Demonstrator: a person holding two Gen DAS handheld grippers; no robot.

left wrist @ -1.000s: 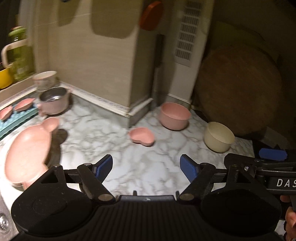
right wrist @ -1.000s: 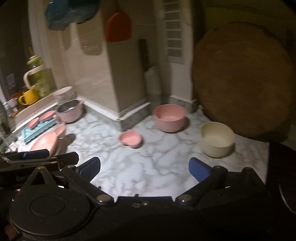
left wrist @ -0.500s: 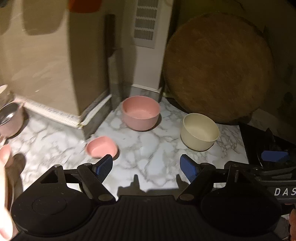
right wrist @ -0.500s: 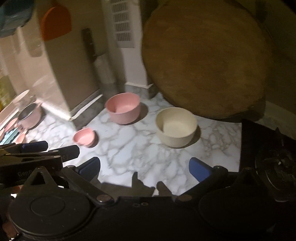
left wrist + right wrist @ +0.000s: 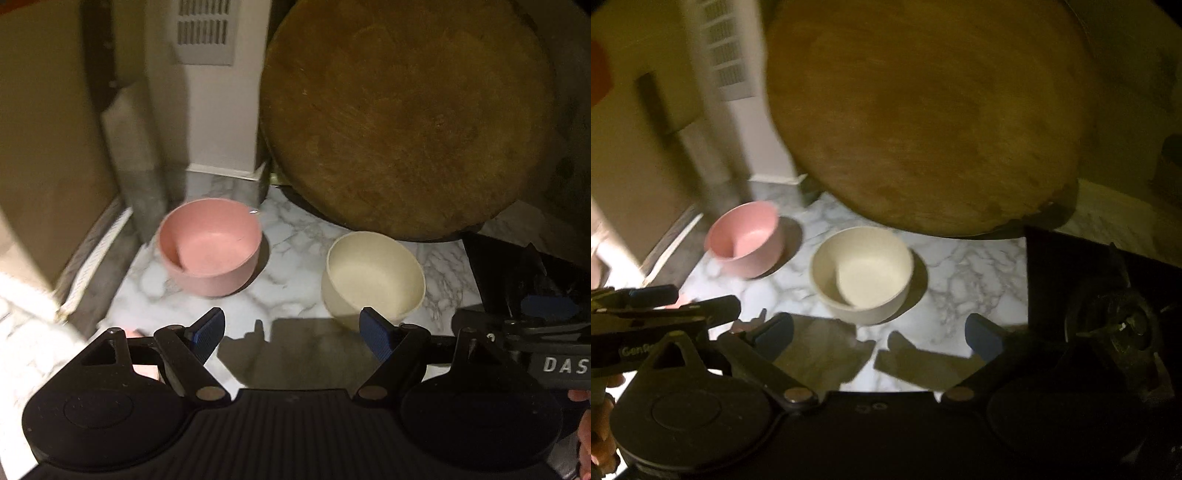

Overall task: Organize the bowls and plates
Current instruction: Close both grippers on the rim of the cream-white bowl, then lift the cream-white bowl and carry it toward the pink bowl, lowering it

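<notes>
Bowls dead ahead, both your grippers spread wide and empty.
Pink bowl (image 5: 211,248) mid-left, cream bowl (image 5: 373,275) centre-right on marble counter (image 5: 291,236); round wooden board (image 5: 406,118) looms behind; left gripper (image 5: 291,328), right gripper (image 5: 879,334) low in frame.

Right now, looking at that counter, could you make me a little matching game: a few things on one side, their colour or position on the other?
Things:
1. bowl nearer the wall corner
2. bowl nearer the stove
3. round wooden board
4. left gripper

Descriptions:
A. cream
B. open, holding nothing
C. pink
D. propped upright behind the bowls

Pairs: 1-C, 2-A, 3-D, 4-B
</notes>
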